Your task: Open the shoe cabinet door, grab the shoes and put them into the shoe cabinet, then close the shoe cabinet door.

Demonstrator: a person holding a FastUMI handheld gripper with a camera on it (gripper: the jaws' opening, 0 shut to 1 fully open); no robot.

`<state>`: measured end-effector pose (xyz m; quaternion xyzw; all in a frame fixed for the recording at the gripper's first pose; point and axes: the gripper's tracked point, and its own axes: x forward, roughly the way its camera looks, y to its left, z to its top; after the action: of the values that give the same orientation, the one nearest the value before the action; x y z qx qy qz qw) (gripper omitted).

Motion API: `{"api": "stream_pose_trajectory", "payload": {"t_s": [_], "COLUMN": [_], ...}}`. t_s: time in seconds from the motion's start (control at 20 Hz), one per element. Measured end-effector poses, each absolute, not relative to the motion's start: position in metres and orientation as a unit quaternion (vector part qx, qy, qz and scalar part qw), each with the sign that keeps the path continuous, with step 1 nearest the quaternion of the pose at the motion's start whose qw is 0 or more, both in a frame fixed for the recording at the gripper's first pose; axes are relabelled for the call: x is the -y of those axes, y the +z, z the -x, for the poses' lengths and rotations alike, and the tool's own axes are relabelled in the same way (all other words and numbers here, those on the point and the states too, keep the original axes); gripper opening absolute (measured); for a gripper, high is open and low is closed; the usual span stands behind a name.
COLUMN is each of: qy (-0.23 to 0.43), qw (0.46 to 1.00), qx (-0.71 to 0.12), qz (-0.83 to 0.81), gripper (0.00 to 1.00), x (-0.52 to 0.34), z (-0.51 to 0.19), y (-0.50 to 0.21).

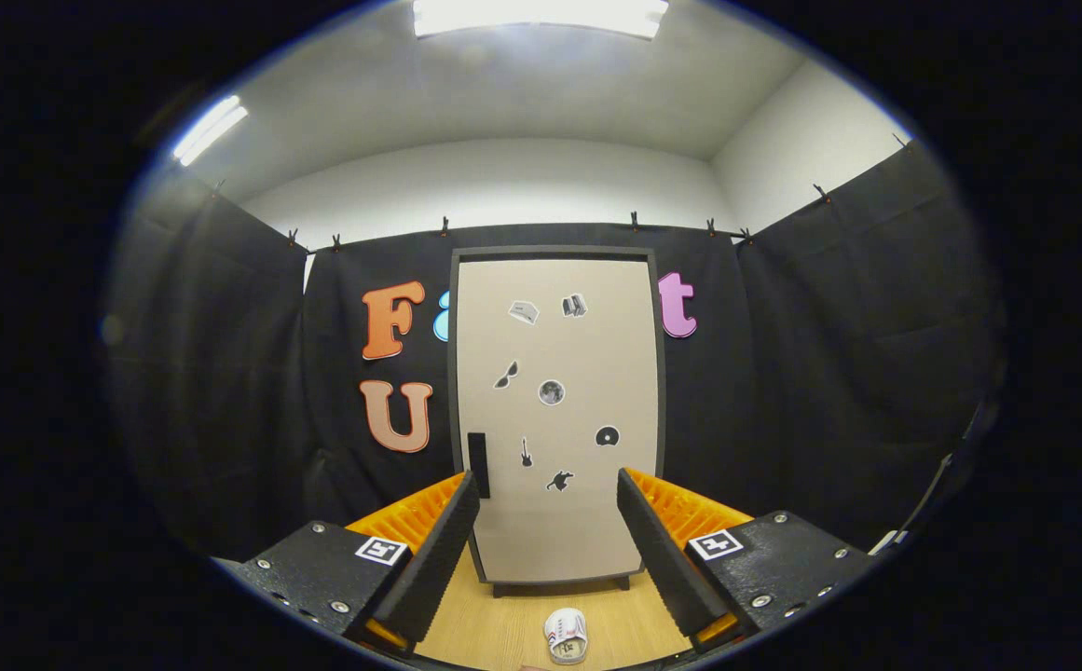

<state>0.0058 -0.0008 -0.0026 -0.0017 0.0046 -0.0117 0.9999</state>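
We see the cabinet standing ahead on the wood floor, its door closed. Our gripper is spread wide and holds nothing. A small white thing, maybe a shoe, lies low between the fingers.

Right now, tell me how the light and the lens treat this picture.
Gripper view: two ceiling lights blow out to white glare; the fisheye bends the cabinet door and walls outward; the door is sharp and evenly lit; the shoe lies between the open claw's fingers, small and slightly soft.
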Motion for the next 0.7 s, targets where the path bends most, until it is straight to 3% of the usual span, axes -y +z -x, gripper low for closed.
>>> {"api": "stream_pose_trajectory", "payload": {"t_s": [0.7], "qy": [-0.020], "qw": [0.999], "qx": [-0.019], "qz": [0.016], "gripper": [0.94], "x": [-0.046], "z": [-0.071], "y": [-0.034]}}
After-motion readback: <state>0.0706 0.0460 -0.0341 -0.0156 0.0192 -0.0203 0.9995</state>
